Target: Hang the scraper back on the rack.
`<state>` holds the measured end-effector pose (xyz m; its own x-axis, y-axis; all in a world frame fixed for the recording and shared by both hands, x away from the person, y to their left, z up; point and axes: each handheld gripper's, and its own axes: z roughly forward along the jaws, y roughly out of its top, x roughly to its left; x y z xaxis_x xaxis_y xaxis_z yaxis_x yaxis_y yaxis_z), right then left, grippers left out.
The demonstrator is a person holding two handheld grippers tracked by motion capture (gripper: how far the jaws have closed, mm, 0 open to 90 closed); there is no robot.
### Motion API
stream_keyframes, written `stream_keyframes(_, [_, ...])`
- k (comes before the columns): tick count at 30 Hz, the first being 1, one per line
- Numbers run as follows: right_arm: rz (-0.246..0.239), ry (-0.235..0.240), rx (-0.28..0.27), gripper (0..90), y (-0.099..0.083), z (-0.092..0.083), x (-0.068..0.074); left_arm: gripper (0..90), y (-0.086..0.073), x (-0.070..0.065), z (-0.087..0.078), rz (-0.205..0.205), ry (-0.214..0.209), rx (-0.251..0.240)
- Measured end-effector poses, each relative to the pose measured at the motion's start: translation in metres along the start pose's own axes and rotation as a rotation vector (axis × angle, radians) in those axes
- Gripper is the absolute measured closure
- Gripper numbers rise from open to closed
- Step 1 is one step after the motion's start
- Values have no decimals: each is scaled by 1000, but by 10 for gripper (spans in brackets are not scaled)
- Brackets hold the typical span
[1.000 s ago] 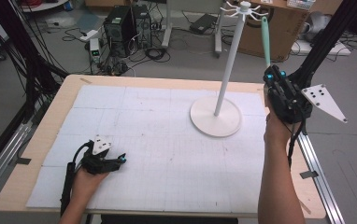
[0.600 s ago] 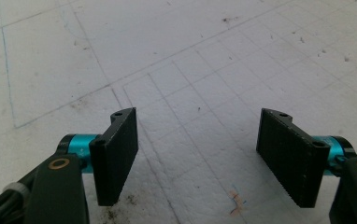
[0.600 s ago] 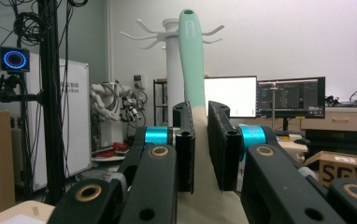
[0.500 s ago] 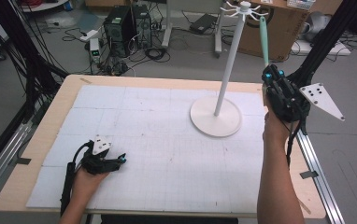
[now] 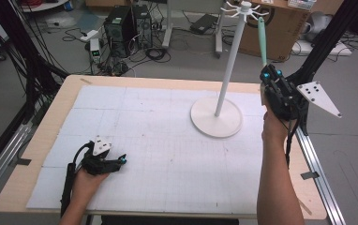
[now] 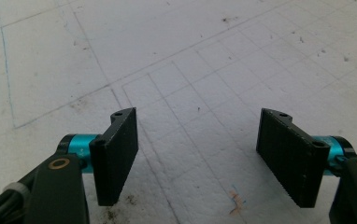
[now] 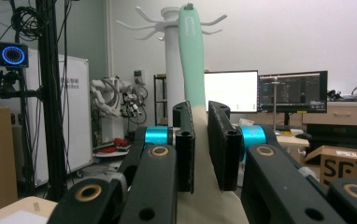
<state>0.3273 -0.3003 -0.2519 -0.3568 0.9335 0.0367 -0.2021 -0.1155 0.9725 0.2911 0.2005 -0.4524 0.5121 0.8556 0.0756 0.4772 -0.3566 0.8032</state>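
Observation:
A utensil with a mint-green handle (image 5: 262, 40) and a beige lower part (image 7: 209, 205) stands upright in my right gripper (image 5: 270, 77), whose jaws are shut on it (image 7: 201, 144). Its handle tip (image 7: 191, 56) reaches up beside the hooks at the top of a white hook stand (image 5: 227, 65); whether it touches a hook I cannot tell. The stand's round base (image 5: 216, 117) sits on the mat at the right. My left gripper (image 5: 121, 161) rests low on the mat near the front left. Its jaws are open, with nothing between them (image 6: 200, 154).
A white gridded mat (image 5: 144, 122) covers the wooden table (image 5: 36, 140). A metal rail (image 5: 317, 159) runs along the right edge. Beyond the far edge are computer towers (image 5: 125, 23), floor cables and a cardboard box (image 5: 285, 28). Black frame posts (image 5: 22, 56) stand at the left.

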Motion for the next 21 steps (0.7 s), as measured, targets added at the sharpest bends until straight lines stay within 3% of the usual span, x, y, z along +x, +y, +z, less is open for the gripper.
stream_keyframes(21, [-3, -5, 68, 810, -4, 11, 0, 300, 0, 0, 0, 0, 0, 0])
